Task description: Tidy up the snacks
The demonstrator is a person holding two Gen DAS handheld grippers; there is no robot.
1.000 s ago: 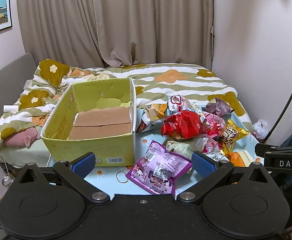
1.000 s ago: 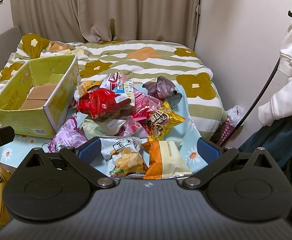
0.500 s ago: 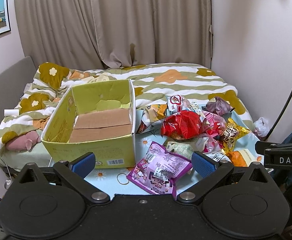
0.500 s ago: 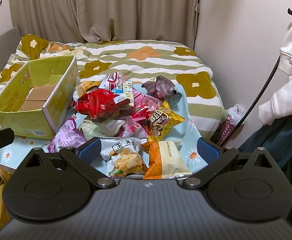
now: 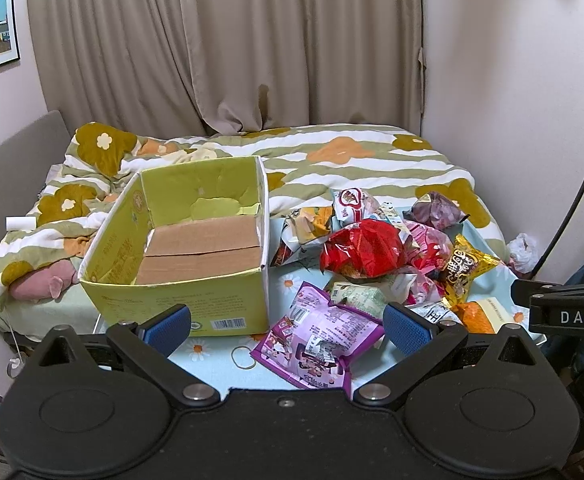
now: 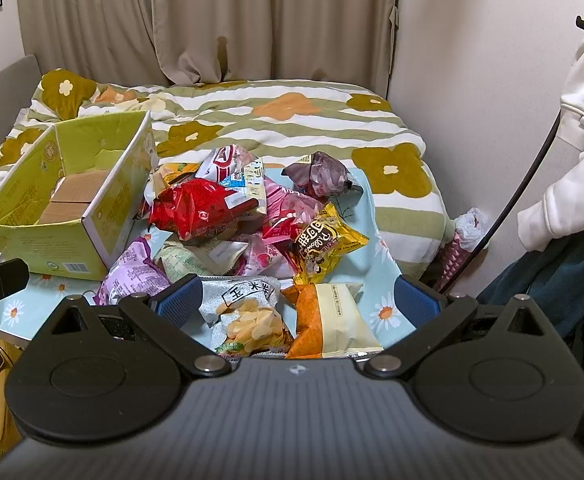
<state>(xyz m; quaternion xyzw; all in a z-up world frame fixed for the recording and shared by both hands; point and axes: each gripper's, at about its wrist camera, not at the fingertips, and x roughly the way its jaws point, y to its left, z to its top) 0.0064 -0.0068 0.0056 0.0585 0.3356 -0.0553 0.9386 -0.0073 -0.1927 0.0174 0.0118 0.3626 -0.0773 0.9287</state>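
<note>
a slip is the likeliest fault from here: the snack bags (image 6: 252, 216) are glossy, air-filled and overlapped, so a pinch on a puffed face could be squeezed off, or a neighbour could be dragged along and tipped off the near edge of the counter (image 5: 212, 360). the loose rubber band (image 5: 243, 358) could also be caught under a fingertip.

the bags are heaped just right of the open yellow-green cardboard box (image 5: 180, 256), whose brown floor is bare. a purple packet (image 5: 316, 340) lies flat nearest the left gripper (image 5: 288, 326); a corn-chip bag (image 6: 248, 312) and an orange-and-cream packet (image 6: 332, 320) lie side by side before the right gripper (image 6: 298, 300). a red bag (image 6: 196, 208) is seen on top of the heap, with a gold packet (image 6: 324, 244) beside it.

both pairs of jaws are spread wide and nothing is held; no snack is yet boxed.
</note>
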